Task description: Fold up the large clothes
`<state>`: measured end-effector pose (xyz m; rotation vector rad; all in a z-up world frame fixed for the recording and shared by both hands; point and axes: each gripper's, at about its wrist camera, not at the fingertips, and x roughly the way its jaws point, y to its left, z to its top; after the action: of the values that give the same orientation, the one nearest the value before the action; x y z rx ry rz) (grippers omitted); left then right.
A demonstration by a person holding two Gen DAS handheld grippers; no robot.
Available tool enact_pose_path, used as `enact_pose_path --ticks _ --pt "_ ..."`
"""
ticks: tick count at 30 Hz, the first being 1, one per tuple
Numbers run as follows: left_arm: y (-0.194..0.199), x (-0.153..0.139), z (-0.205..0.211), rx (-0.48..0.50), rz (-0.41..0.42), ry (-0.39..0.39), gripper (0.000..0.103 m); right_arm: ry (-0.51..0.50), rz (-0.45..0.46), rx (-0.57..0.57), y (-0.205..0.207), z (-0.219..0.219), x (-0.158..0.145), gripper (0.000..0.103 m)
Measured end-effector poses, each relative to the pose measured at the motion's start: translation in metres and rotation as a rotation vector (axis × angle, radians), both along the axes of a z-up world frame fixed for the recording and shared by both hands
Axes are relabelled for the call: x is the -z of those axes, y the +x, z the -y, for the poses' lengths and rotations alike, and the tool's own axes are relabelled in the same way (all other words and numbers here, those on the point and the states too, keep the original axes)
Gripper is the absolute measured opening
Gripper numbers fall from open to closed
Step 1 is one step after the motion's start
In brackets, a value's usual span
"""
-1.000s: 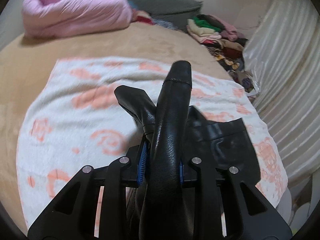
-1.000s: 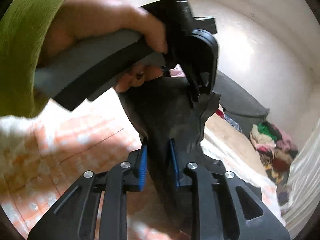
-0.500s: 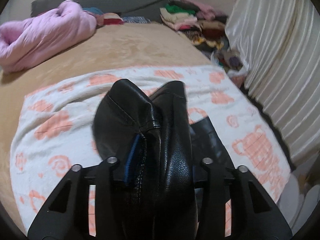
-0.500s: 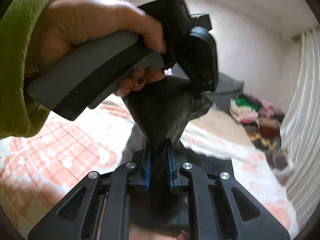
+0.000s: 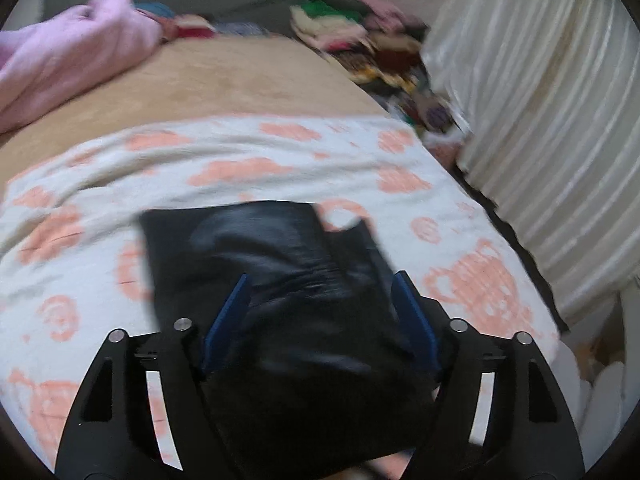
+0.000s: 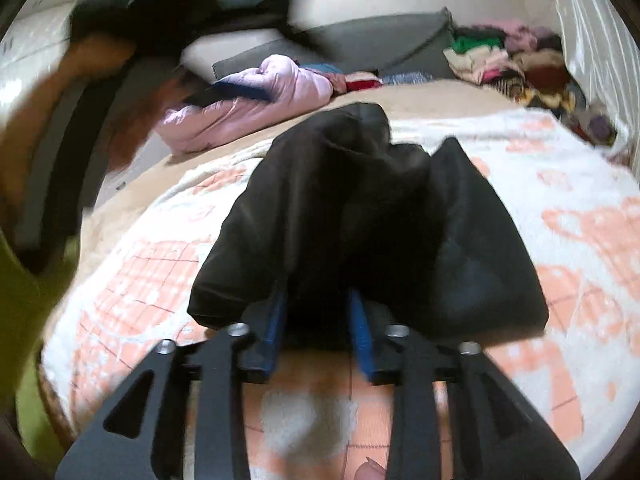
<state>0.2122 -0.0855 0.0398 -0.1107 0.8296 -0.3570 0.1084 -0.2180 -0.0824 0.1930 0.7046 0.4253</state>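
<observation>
Left gripper (image 5: 320, 312) had its jaws opening wide, the black garment (image 5: 280, 300) loose between them, while the right gripper (image 6: 316, 320) was also opening with black cloth bunched between its blue pads (image 6: 275, 320); whether they pressed it I could not tell. Below lay the bed (image 5: 240, 76), then the white-and-orange patterned blanket (image 5: 100, 184) carrying the garment, a pink bundle (image 5: 60, 60) further back, and piled clothes (image 5: 360, 40) by the curtain (image 5: 540, 120)
</observation>
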Motion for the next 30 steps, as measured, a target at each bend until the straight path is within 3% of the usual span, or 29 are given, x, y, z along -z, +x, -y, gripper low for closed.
enact_pose_path --ticks 1,2,5,6,8,10,12,14,16,17,19,20,21,23,26,30 --pt "-0.007 0.004 -0.012 -0.045 0.033 0.047 0.068 0.039 -0.024 0.001 0.002 0.005 0.001 0.036" --pt "-0.016 0.015 -0.027 -0.098 0.055 0.096 0.068 0.056 -0.049 0.004 0.004 0.008 0.000 0.049" --pt "-0.022 0.055 -0.046 -0.118 -0.033 0.113 0.069 0.132 -0.062 0.043 0.012 0.025 -0.019 0.060" --pt "-0.024 0.063 -0.049 -0.112 -0.043 0.096 0.069 0.172 -0.074 0.056 0.019 0.031 -0.026 0.077" --pt "-0.027 0.070 -0.049 -0.110 -0.040 0.083 0.069 0.308 -0.145 0.041 0.044 0.047 -0.046 0.092" --pt "-0.027 0.070 -0.048 -0.106 -0.039 0.079 0.069 0.362 -0.207 0.056 0.067 0.053 -0.056 0.095" --pt "-0.027 0.070 -0.046 -0.103 -0.035 0.087 0.069 0.307 -0.339 0.082 0.102 0.048 -0.060 0.098" --pt "-0.026 0.071 -0.048 -0.106 -0.040 0.069 0.069 0.248 -0.443 0.036 0.135 0.034 -0.055 0.097" --pt "-0.026 0.071 -0.049 -0.106 -0.040 0.061 0.069 0.181 -0.477 0.081 0.153 0.026 -0.051 0.097" --pt "-0.026 0.072 -0.049 -0.105 -0.041 0.058 0.069 0.127 -0.488 0.057 0.164 0.016 -0.049 0.095" --pt "-0.028 0.072 -0.053 -0.104 -0.041 0.059 0.069 0.033 -0.487 0.031 0.172 0.000 -0.047 0.078" --pt "-0.028 0.071 -0.053 -0.102 -0.042 0.067 0.069 -0.006 -0.430 -0.021 0.172 -0.011 -0.053 0.045" --pt "-0.030 0.070 -0.053 -0.099 -0.040 0.070 0.070 -0.058 -0.365 -0.066 0.169 -0.020 -0.061 0.024" --pt "-0.033 0.064 -0.055 -0.093 -0.038 0.055 0.072 -0.037 -0.275 -0.108 0.160 -0.019 -0.081 0.018" --pt "-0.039 0.050 -0.060 -0.087 -0.005 0.022 0.077 0.019 -0.140 -0.142 0.143 0.003 -0.113 0.017" --pt "-0.036 0.045 -0.054 -0.059 -0.005 0.019 0.078 0.041 -0.087 -0.130 0.130 0.044 -0.104 0.017"
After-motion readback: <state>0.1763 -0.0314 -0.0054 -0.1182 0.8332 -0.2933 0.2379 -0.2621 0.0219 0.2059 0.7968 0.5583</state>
